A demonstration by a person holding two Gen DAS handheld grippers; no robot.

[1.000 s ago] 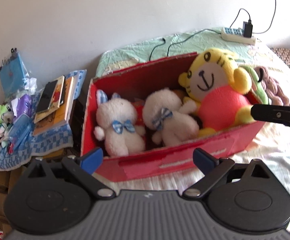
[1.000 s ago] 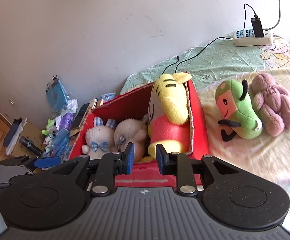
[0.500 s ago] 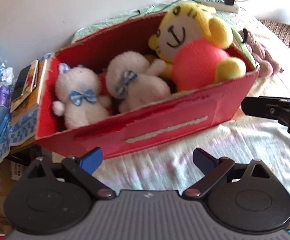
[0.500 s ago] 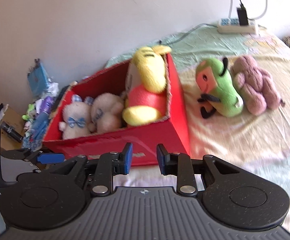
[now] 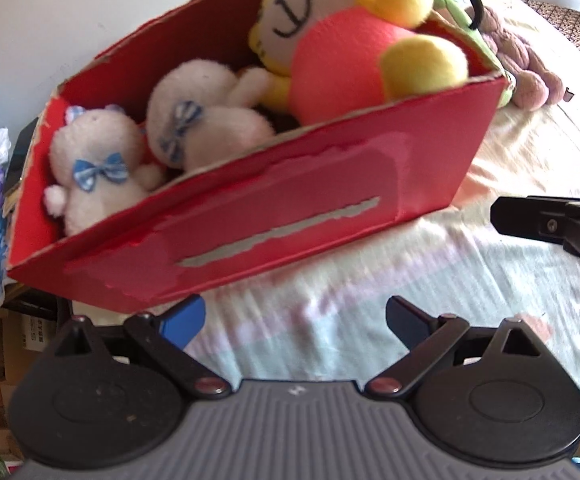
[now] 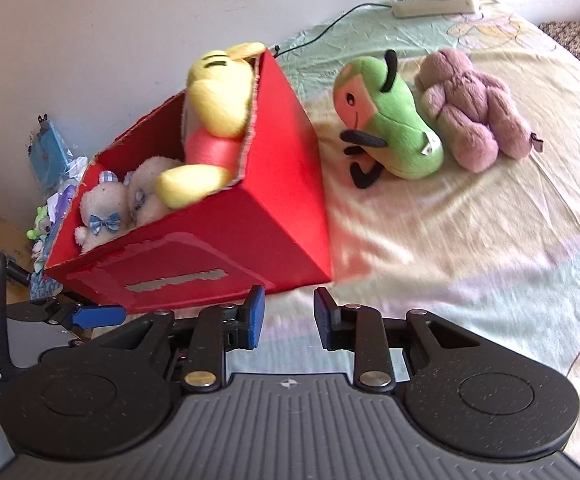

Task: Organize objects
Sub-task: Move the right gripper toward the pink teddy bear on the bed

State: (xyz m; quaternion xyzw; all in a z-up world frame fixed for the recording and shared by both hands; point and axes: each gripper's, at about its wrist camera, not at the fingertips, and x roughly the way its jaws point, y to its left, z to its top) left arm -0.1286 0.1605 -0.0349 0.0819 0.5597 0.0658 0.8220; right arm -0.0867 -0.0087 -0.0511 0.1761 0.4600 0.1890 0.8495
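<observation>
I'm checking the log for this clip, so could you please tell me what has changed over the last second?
Both grippers have drawn back and lower: the red box now looms closer in the left wrist view, seen more from its front. The left gripper stays wide open and the right gripper keeps its narrow gap; neither took or released anything. Three plush toys remain boxed; the green plush and purple plush still lie on the bed.

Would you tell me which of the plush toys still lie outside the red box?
The green plush and the mauve plush, side by side on the bedsheet; the yellow one and both white ones sit inside the red box.
</observation>
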